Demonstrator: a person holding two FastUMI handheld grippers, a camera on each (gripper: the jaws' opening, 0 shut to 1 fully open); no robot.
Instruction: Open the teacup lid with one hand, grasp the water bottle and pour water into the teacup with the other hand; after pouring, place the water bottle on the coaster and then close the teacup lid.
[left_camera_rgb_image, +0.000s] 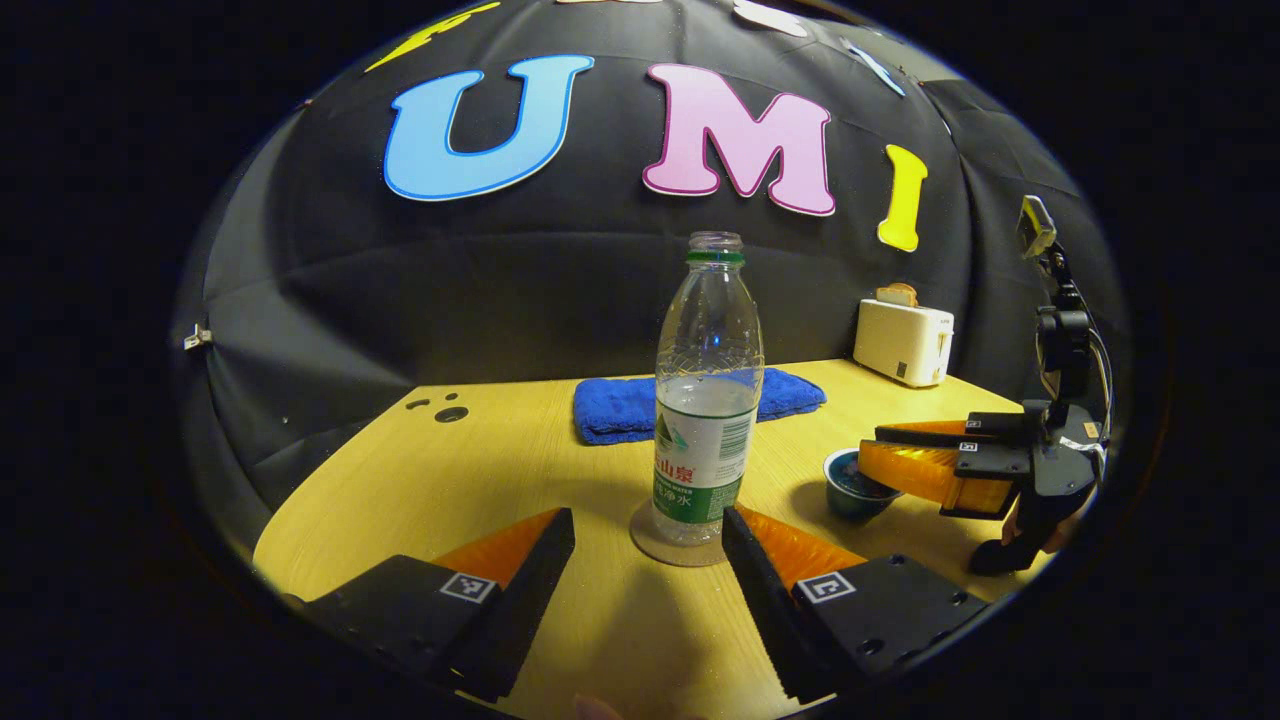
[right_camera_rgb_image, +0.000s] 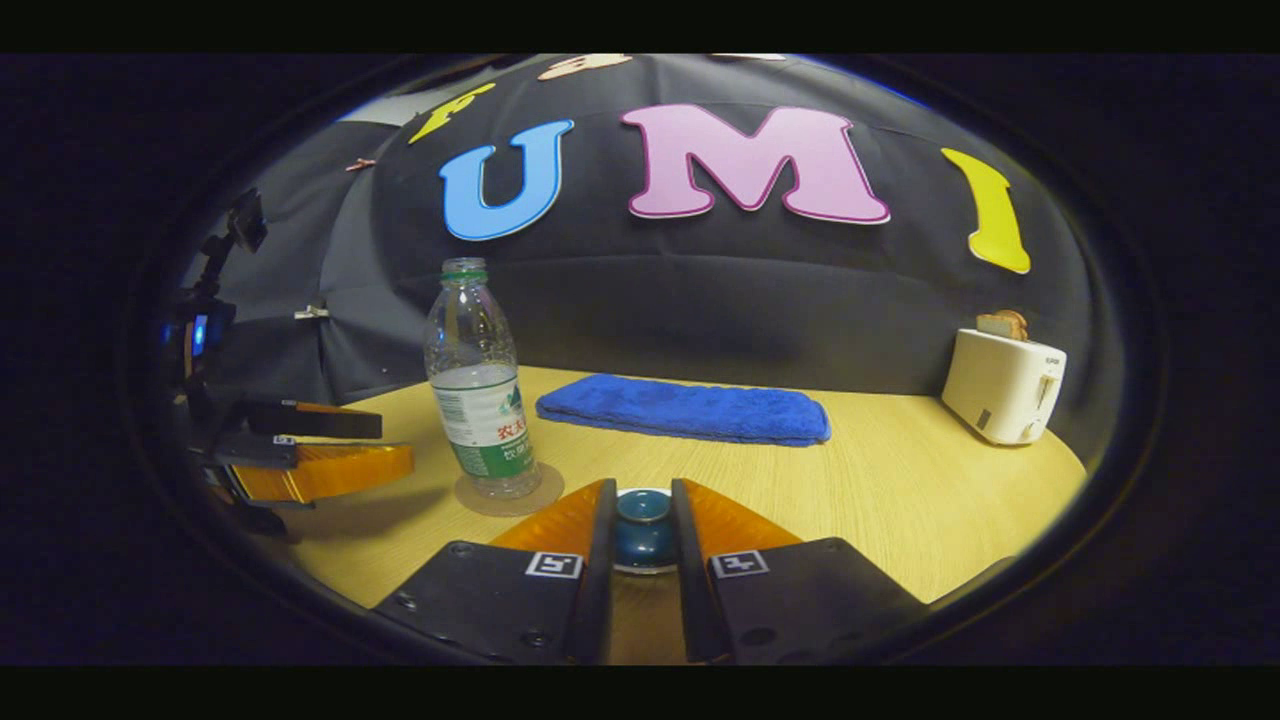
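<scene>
1. The table (left_camera_rgb_image: 420, 470) carried a blue towel (right_camera_rgb_image: 690, 408) at 12 o'clock.
2. The water bottle (left_camera_rgb_image: 705, 400) stood upright on the coaster (left_camera_rgb_image: 650, 545).
3. The left gripper (left_camera_rgb_image: 648, 545) gaped wide, empty, before the water bottle.
4. The right gripper (right_camera_rgb_image: 642, 525) pinched the teacup lid (right_camera_rgb_image: 643, 520), teacup (left_camera_rgb_image: 850, 485) beneath.

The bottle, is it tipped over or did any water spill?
No. The water bottle stands upright on its coaster, cap off, and the table around it looks dry. The blue towel lies flat. Nothing stands out.
</scene>
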